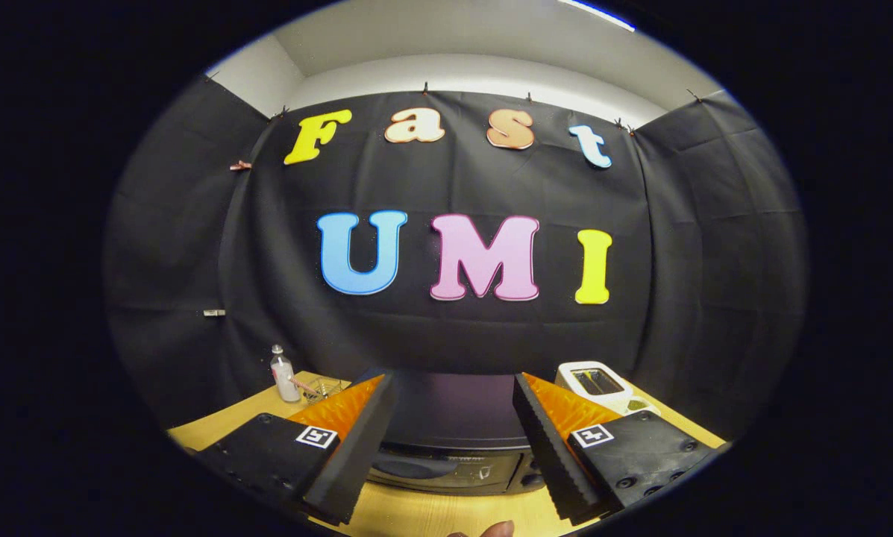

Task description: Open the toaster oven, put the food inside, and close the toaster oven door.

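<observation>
Black cloth drapes the booth's back and side walls, with a pale ceiling above it and a light wooden tabletop (pixel 431 514) below. On that tabletop, straight ahead of the tool (pixel 453 447), sits a black toaster oven (pixel 450 447); its flat dark top and the upper part of its front show in the gap between the two fingers, and its door looks closed, though little of the front can be seen. The tool's fingers stand wide apart, gripping nothing, one on each side of the oven's top, raised above the tabletop. Each finger carries a small square black-and-white marker near its base. Beyond the left finger, toward the back of the tabletop, stands a small clear bottle (pixel 283 374) with a white cap, and just beside it lies a low wire rack (pixel 324 388) with a thin stick-like item on it that is too small to identify. Beyond the right finger, near the cloth, stands a white pop-up toaster (pixel 599 384) with its slots facing up. A fingertip (pixel 497 529) of the person shows below the fingers, over the near edge of the tabletop.
</observation>
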The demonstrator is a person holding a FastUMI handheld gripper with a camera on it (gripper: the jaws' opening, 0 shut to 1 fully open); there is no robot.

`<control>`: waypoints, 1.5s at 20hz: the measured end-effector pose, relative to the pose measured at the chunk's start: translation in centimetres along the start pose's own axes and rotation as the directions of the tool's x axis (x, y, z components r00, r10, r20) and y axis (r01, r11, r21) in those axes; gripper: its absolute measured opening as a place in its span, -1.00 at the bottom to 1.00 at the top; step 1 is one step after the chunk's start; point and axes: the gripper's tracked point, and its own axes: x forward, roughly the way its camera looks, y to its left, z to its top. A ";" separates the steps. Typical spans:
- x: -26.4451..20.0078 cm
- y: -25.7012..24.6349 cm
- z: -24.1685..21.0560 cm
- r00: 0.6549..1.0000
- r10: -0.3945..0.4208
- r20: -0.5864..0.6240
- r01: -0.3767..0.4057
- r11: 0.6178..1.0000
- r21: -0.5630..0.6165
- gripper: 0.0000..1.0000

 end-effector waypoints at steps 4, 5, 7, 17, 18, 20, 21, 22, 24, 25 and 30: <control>1.4 1.6 -4.4 0.998 -0.012 -0.055 0.012 1.000 0.004 0.95; 1.8 1.7 -5.3 0.997 -0.020 -0.072 0.021 1.000 0.007 0.95; 2.4 1.9 -7.3 0.993 -0.029 -0.113 0.031 0.999 0.012 0.95; 3.8 3.4 -11.4 0.978 -0.052 -0.203 0.058 0.998 0.021 0.95; 3.7 3.4 -11.3 0.979 -0.053 -0.198 0.058 0.998 0.015 0.96; 3.6 3.3 -11.5 0.977 -0.054 -0.207 0.063 0.997 0.035 0.98; 3.3 3.4 -11.6 0.974 -0.053 -0.220 0.061 0.998 0.030 0.98; 2.7 3.5 -11.7 0.971 -0.054 -0.231 0.062 0.998 0.029 0.98; 1.4 3.5 -12.0 0.965 -0.057 -0.255 0.068 0.997 0.032 0.98; 0.7 3.5 -12.1 0.962 -0.057 -0.266 0.069 0.997 0.035 0.98; -3.1 3.9 -14.1 0.940 -0.037 -0.339 0.065 0.995 0.070 0.97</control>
